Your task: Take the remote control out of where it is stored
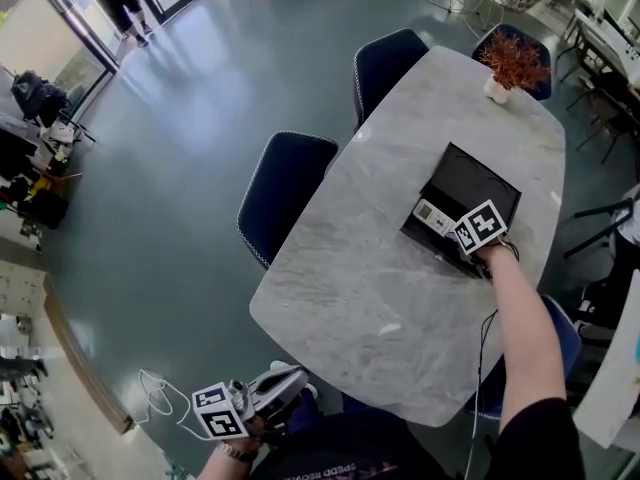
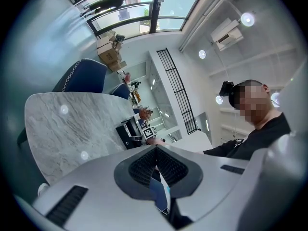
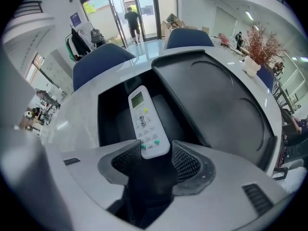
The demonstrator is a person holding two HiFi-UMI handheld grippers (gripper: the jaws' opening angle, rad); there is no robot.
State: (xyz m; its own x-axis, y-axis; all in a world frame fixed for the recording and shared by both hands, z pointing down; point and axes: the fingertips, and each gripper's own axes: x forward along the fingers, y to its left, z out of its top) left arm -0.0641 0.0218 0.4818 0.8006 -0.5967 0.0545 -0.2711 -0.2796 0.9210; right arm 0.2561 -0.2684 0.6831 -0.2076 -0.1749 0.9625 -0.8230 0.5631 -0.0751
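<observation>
remote retrieval: grasp step, clamp pending

- item: remote control (image 3: 146, 121), white, face up, lying inside the open black box (image 3: 111, 129) on the marble counter (image 1: 360, 288); lid (image 3: 216, 105) folded back flat.
- right claw (image 3: 156, 159): jaws apart, straddling the near end of the remote; not closed on it as far as i can see.
- left claw (image 2: 155, 150): jaws together, nothing between them, held low off the counter's near edge, well apart from the box.
- step in hand, my reading: positioning for the grip; remote not yet lifted.
- next move calls for: closing squarely on the remote's narrow sides, then lifting it clear of the box walls. a slip off the smooth casing looks possible.
</observation>
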